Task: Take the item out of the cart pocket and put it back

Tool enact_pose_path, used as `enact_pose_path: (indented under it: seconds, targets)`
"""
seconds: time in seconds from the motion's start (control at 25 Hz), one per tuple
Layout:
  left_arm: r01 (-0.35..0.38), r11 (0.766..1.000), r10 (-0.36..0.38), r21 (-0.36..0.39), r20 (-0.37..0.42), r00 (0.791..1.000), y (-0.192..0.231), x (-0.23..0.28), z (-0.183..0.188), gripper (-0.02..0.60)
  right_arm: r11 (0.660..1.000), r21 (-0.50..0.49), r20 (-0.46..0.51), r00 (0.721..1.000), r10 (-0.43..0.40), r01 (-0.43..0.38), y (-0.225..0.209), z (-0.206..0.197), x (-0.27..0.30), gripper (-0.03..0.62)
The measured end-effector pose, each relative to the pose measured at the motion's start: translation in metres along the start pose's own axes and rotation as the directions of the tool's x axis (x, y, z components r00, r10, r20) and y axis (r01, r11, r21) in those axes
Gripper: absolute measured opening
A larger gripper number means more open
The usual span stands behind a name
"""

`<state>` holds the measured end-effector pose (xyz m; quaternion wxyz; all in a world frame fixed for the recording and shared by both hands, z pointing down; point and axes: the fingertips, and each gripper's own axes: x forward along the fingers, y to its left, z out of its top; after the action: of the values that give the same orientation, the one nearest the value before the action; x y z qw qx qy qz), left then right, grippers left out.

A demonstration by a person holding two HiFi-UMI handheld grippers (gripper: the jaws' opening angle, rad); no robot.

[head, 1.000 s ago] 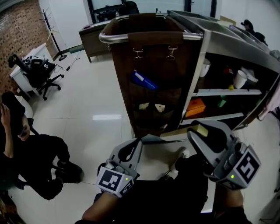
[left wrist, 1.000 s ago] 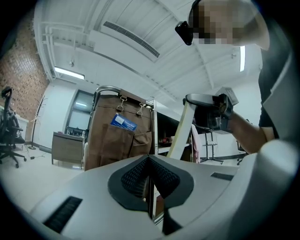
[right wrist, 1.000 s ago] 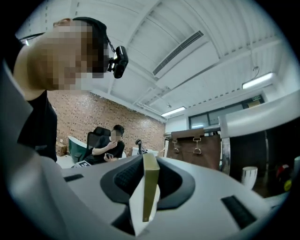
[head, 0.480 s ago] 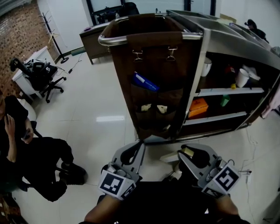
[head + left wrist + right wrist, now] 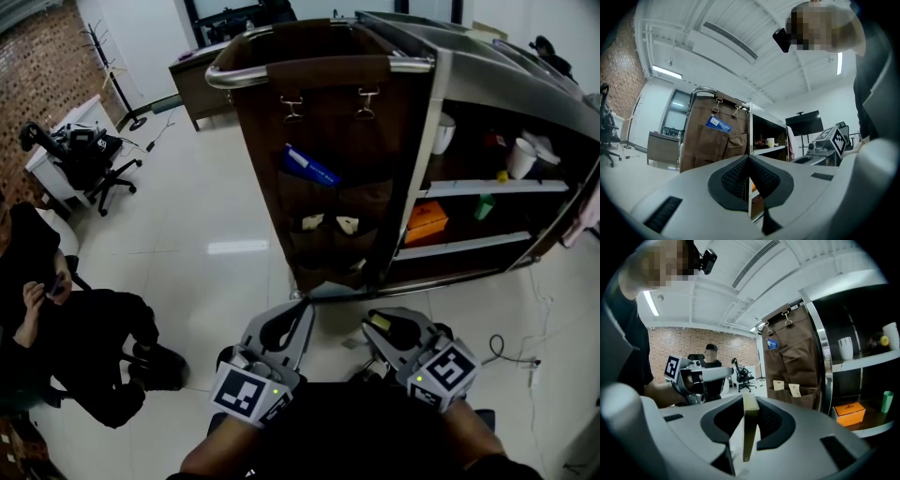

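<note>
Head view looks steeply down on both forearms, held low and close to the body with the wrists side by side, each marker cube facing up. The left tongs [image 5: 296, 315] point up and forward toward the foot of the cart [image 5: 441, 84]. Their pads are pressed together with nothing between them. The right tongs [image 5: 382, 326] sit just beside them, angled up and to the left, and are clamped on a thin flat tan packet [image 5: 750, 423]. The right gripper view shows that packet edge-on, standing upright between the pads. It is out of any pocket, held low in front of the cart and well apart from the fabric.

A brown fabric organiser [image 5: 328, 112] hangs by two metal clips [image 5: 293, 111] from the cart's handle bar [image 5: 225, 80]. Its upper pocket holds a blue flat pack [image 5: 310, 169], tilted, with its top sticking out. In the row of lower pockets two pale packets [image 5: 312, 223] stand next to each other, their tops showing above the pocket edge.

On the cart's open shelves to the right are a white cup [image 5: 518, 157] on the upper shelf, and an orange box [image 5: 427, 222] and a green bottle [image 5: 483, 206] on the shelf below. A seated person in black [image 5: 66, 328] is at the left, on the floor side.
</note>
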<state>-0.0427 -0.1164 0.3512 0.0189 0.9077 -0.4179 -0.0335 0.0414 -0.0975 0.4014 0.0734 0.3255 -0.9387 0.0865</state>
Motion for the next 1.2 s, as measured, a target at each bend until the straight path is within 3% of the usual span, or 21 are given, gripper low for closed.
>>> enact_pose_path:
  seconds: [1.2]
  targets:
    - [0.009,1.0,-0.008,0.016,-0.028,1.0,-0.0047,0.002,-0.0064,0.0,1.0,0.009,0.005,1.0,0.015,-0.015,0.0037,0.0019,0.0006,0.087]
